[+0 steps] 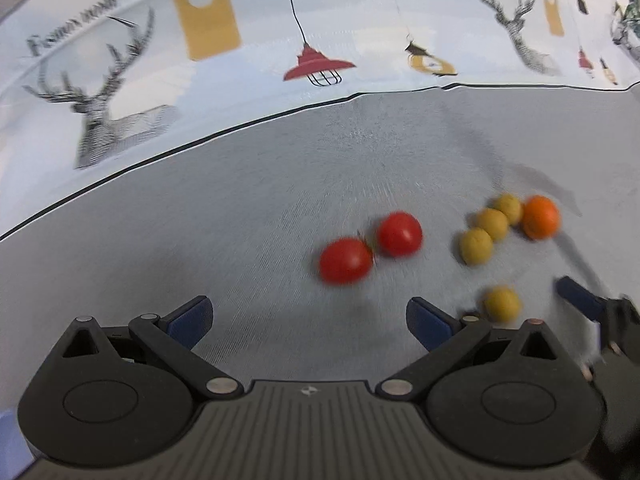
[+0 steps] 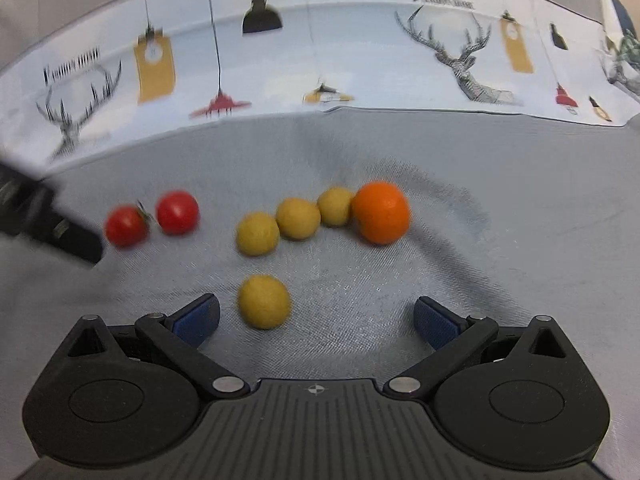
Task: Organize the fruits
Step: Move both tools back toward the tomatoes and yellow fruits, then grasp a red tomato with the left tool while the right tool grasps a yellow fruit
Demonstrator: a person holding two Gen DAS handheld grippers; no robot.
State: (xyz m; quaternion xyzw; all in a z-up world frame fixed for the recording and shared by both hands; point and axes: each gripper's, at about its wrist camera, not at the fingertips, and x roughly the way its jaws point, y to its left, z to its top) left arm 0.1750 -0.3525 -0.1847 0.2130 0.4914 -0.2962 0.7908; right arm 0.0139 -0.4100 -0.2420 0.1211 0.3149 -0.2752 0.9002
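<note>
Two red tomatoes (image 1: 346,260) (image 1: 400,234) lie side by side on the grey cloth, just ahead of my left gripper (image 1: 308,320), which is open and empty. To their right three small yellow fruits (image 1: 494,224) form a slanted row ending at an orange (image 1: 541,217). A fourth yellow fruit (image 2: 264,301) lies alone, close to the left fingertip of my right gripper (image 2: 316,320), which is open and holds nothing. In the right wrist view the tomatoes (image 2: 127,226) (image 2: 177,212), the yellow row (image 2: 298,218) and the orange (image 2: 381,213) lie further ahead.
The grey cloth (image 2: 500,260) covers the table up to a printed backdrop (image 1: 280,40) with deer and lamps along the far edge. The left gripper's body (image 2: 48,220) juts in at the left of the right wrist view. Both views are motion-blurred.
</note>
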